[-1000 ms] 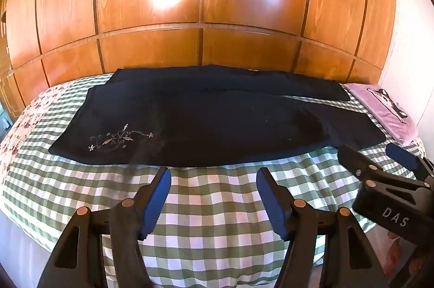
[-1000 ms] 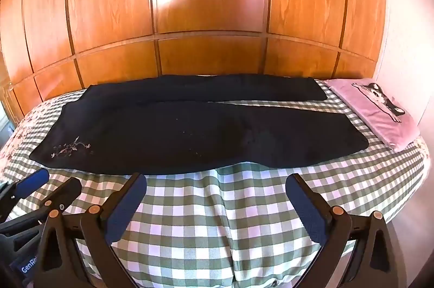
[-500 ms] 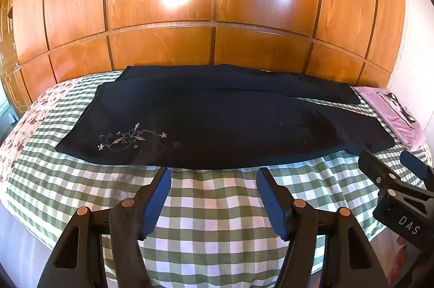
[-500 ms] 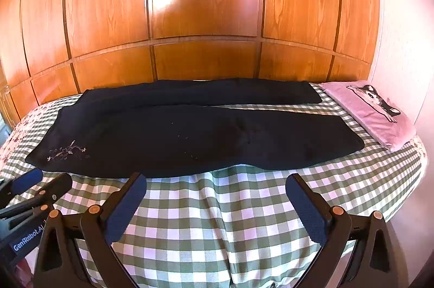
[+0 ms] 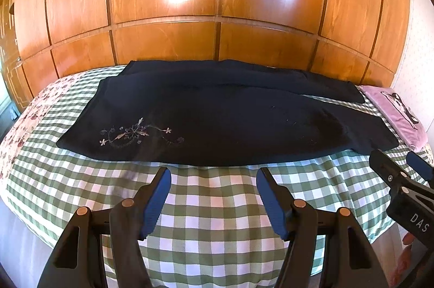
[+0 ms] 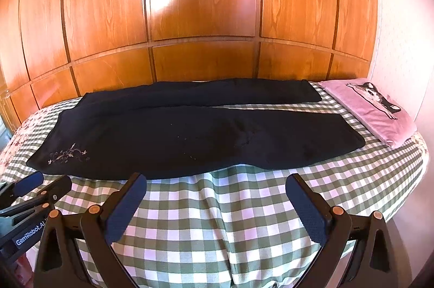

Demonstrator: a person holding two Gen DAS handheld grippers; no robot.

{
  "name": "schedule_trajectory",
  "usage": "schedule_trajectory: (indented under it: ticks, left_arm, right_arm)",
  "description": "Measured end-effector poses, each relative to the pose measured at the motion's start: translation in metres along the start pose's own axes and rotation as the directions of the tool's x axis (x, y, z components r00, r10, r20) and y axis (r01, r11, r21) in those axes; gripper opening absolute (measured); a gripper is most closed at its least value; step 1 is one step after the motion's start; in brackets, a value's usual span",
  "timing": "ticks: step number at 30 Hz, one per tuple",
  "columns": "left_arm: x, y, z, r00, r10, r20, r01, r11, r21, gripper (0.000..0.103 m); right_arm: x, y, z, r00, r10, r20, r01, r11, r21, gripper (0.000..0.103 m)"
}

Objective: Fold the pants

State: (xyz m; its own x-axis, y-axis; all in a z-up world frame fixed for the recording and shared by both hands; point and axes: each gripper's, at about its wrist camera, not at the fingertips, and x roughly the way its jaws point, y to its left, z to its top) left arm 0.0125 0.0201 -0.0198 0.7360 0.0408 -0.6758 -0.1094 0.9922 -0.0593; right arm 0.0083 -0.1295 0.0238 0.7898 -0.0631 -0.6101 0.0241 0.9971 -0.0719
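Note:
Black pants (image 5: pixel 217 119) lie flat across the green checked bed, waist at the left with pale flower embroidery (image 5: pixel 135 134), legs running right; they also show in the right wrist view (image 6: pixel 190 136). My left gripper (image 5: pixel 213 176) is open and empty, held just short of the near edge of the pants. My right gripper (image 6: pixel 216 180) is open wider and empty, also just short of the near edge. Each gripper shows in the other's view, the right one (image 5: pixel 401 174) and the left one (image 6: pixel 35 187).
A pink pillow (image 6: pixel 374 111) with a cat picture lies at the bed's right end by a white wall. Wooden wardrobe panels (image 5: pixel 217 3) stand behind the bed. The checked bedspread (image 6: pixel 217 220) drops off at the near edge.
Both grippers have drawn back and risen a little, so the bed and pants sit lower and farther in view. Both stay open; the pants have not moved.

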Motion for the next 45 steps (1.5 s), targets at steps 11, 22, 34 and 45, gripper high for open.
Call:
schedule_trajectory:
  ticks: [11, 22, 34, 45]
  left_arm:
    - [0.0032, 0.0021, -0.0007, 1.000, 0.004, -0.008, -0.004, 1.000, 0.001, 0.066]
    - [0.0033, 0.0041, -0.0008, 1.000, 0.004, -0.009, -0.004, 1.000, -0.001, 0.066]
    - [0.0047, 0.0051, -0.0014, 1.000, 0.007, -0.012, -0.007, 1.000, 0.003, 0.066]
    - [0.0092, 0.0047, -0.0038, 1.000, 0.010, -0.023, -0.010, 1.000, 0.006, 0.066]
  right_arm:
    - [0.0012, 0.0017, -0.0026, 1.000, 0.004, -0.004, -0.004, 1.000, 0.001, 0.103]
    - [0.0007, 0.0013, -0.0029, 1.000, 0.007, -0.010, -0.007, 1.000, 0.003, 0.103]
    - [0.0024, 0.0030, -0.0035, 1.000, 0.012, -0.016, -0.012, 1.000, -0.002, 0.103]
    - [0.0039, 0.0037, -0.0045, 1.000, 0.012, -0.019, -0.013, 1.000, -0.004, 0.103]
